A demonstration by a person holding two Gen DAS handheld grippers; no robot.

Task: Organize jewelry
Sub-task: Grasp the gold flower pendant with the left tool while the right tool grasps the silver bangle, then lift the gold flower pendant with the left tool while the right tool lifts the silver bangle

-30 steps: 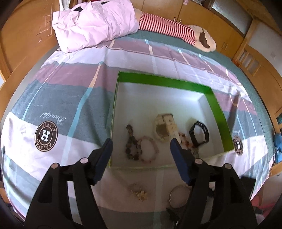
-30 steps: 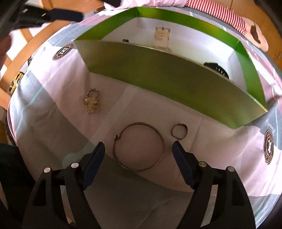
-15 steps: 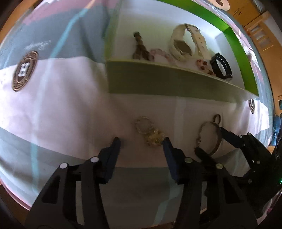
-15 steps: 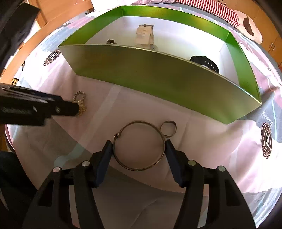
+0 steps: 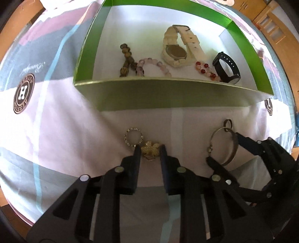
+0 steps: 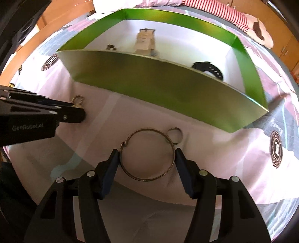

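Observation:
A green box [image 5: 168,93] on the bedspread holds bead bracelets [image 5: 129,59], a cream watch [image 5: 177,50] and a black band [image 5: 227,68]. In front of it lie a gold brooch [image 5: 150,151] with a sparkly ring [image 5: 133,139], a thin metal bangle [image 6: 147,154] and a small ring [image 6: 175,135]. My left gripper [image 5: 149,149] has its fingers closed against both sides of the brooch. My right gripper [image 6: 147,155] has its fingers against both sides of the bangle, which still lies flat on the cloth. The bangle also shows in the left wrist view [image 5: 224,145].
The box's near wall [image 6: 158,89] stands just beyond both grippers. A pink pillow and a striped soft toy [image 6: 224,13] lie at the far end of the bed. Wooden bed edges [image 5: 11,56] frame the bedspread with round logos [image 5: 23,93].
Both grippers have come down to the cloth. The left fingers closed in on the brooch. The right fingers narrowed onto the bangle's sides.

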